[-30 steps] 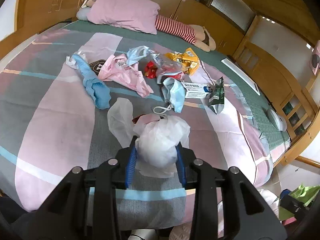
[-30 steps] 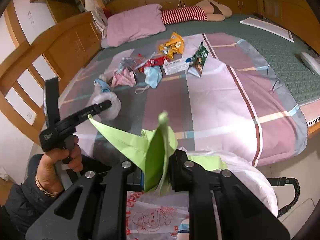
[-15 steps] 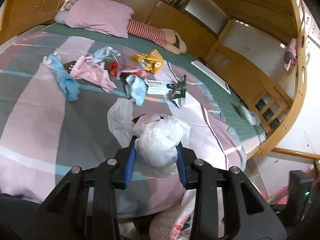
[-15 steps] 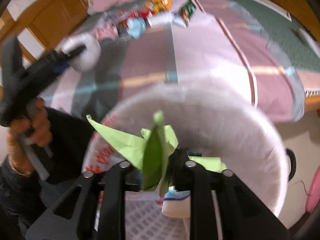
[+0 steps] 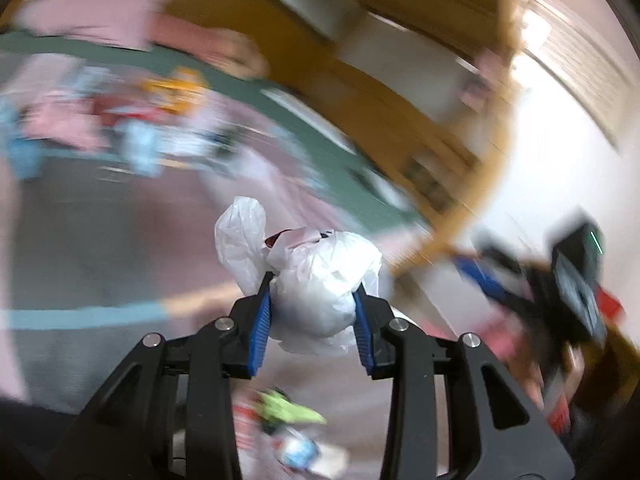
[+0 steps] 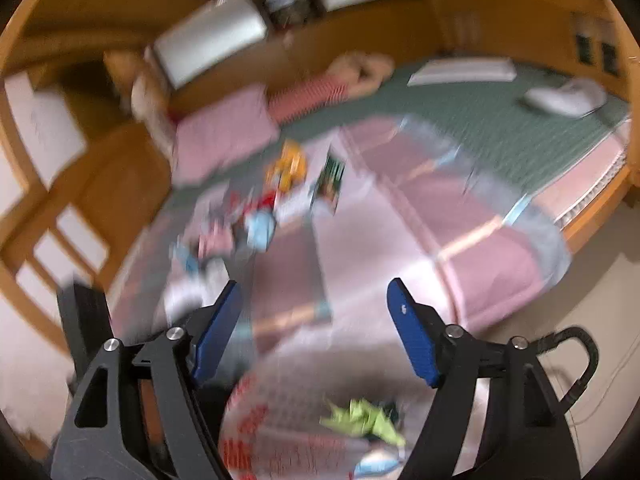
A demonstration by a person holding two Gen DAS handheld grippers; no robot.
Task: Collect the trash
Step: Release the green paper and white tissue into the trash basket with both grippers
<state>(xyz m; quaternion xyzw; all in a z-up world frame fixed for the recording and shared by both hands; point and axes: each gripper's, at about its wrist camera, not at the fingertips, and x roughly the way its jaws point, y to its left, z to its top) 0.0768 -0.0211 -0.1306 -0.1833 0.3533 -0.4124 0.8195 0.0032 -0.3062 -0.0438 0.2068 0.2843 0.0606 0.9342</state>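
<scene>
My left gripper (image 5: 312, 320) is shut on a crumpled white plastic bag (image 5: 316, 276) and holds it in the air above the trash bag's mouth. My right gripper (image 6: 316, 332) is open and empty above the white trash bag (image 6: 256, 412). The green paper (image 6: 364, 420) lies inside that bag; it also shows in the left wrist view (image 5: 288, 406). More trash lies blurred on the bed: an orange wrapper (image 6: 288, 168), a green packet (image 6: 332, 180), a blue mask (image 6: 260, 228) and pink plastic (image 5: 60, 120). The right gripper shows blurred at the right of the left wrist view (image 5: 520, 276).
The bed (image 6: 400, 232) has a pink and grey striped cover, a pink pillow (image 6: 224, 132) and a wooden frame (image 5: 404, 120). A white object (image 6: 564, 98) lies on the green mat at the far right. A black cable (image 6: 580, 356) lies on the floor.
My right gripper has opened and let go of the green paper, which now lies in the trash bag. My left gripper has swung right with the white plastic bag, over the trash bag.
</scene>
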